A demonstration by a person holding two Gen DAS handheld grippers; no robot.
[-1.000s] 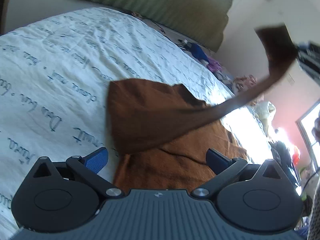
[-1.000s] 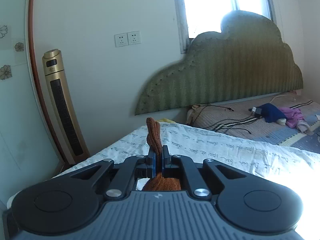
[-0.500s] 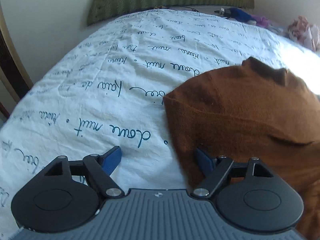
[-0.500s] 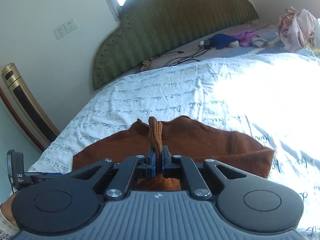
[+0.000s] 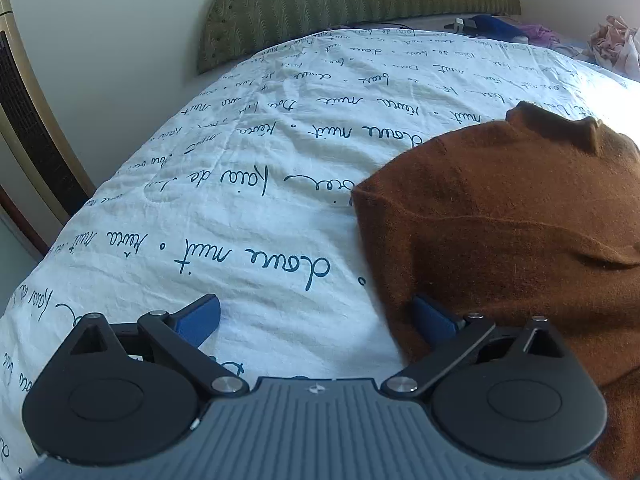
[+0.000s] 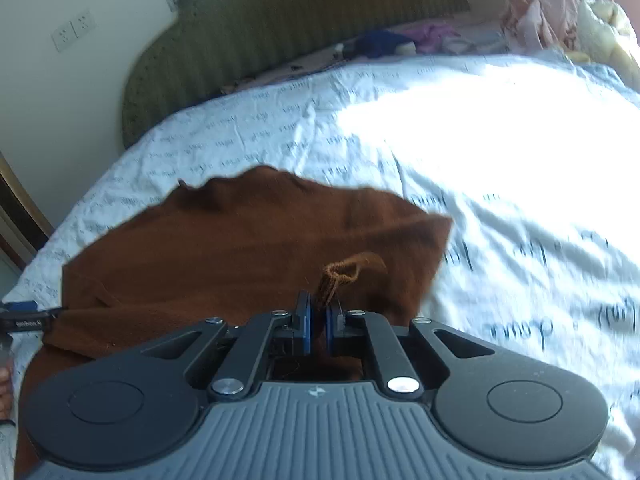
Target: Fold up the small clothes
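Note:
A small brown knit garment point(image 5: 500, 224) lies partly folded on the white bedspread point(image 5: 248, 168), at the right of the left wrist view. My left gripper point(image 5: 316, 320) is open, low over the bedspread, its right fingertip point(image 5: 430, 318) touching the garment's left edge. In the right wrist view the garment point(image 6: 240, 240) spreads across the middle. My right gripper point(image 6: 319, 316) is shut on a bunched end of the garment point(image 6: 340, 276) and holds it just above the folded cloth. The left gripper's tip point(image 6: 24, 320) shows at the far left edge.
A green padded headboard point(image 5: 360, 4) stands at the far end of the bed. Loose clothes and a cable point(image 6: 400, 40) lie by it, and a pink bundle point(image 6: 540, 8) at the far right. A tall gold fan point(image 5: 28, 120) stands beside the bed on the left.
My right gripper has carried the garment's end down from high in the air over the body of the cloth. My left gripper has swung left to the garment's left edge, still open.

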